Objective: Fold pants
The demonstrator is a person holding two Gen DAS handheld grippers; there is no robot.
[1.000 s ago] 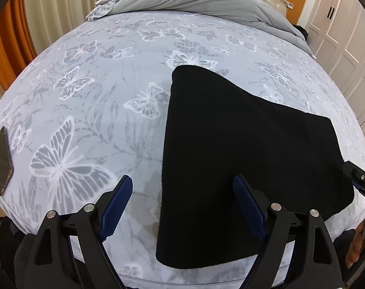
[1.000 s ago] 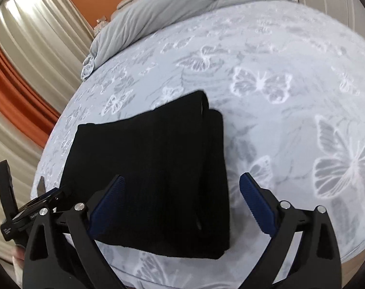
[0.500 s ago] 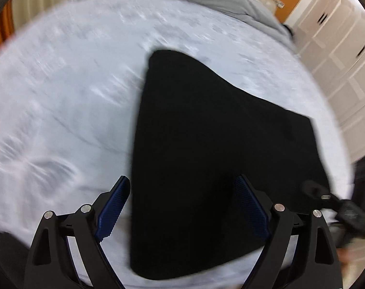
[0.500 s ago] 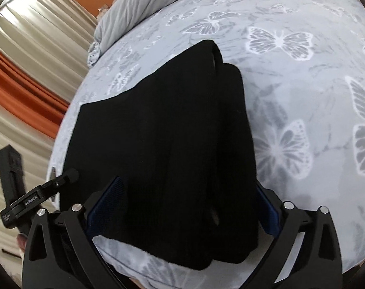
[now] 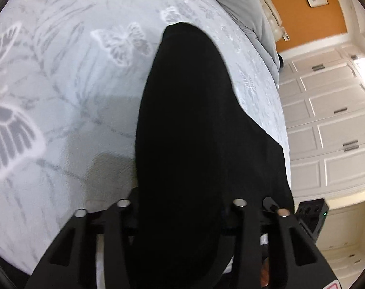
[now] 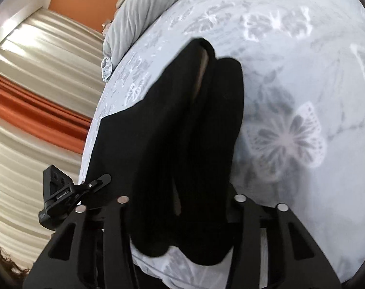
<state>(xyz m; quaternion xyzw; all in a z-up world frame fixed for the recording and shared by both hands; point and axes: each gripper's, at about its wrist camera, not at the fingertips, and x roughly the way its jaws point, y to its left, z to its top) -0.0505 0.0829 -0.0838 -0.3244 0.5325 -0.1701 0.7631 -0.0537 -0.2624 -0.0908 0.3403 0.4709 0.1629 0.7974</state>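
Observation:
The folded black pants (image 5: 194,120) lie on the butterfly-print bedspread (image 5: 62,96), near its front edge. My left gripper (image 5: 180,207) is closing, and the near left end of the pants bunches up between its jaws, hiding the pads. In the right wrist view the pants (image 6: 170,132) show their stacked layers on the bedspread (image 6: 302,72). There my right gripper (image 6: 180,204) is closing too, with the near right end of the fabric squeezed between its jaws. Each view catches the other gripper at its edge: the left gripper (image 6: 62,192) and the right gripper (image 5: 312,214).
A grey duvet (image 5: 242,4) is heaped at the head of the bed, also visible as a grey duvet (image 6: 146,7). White wardrobe doors (image 5: 327,120) stand beyond the bed's right side. Beige and orange curtains (image 6: 25,96) hang on the left.
Both grippers came down onto the near edge of the pants. Their jaws went from wide apart to narrowed around the fabric, which now bulges up between them. The left view has rolled.

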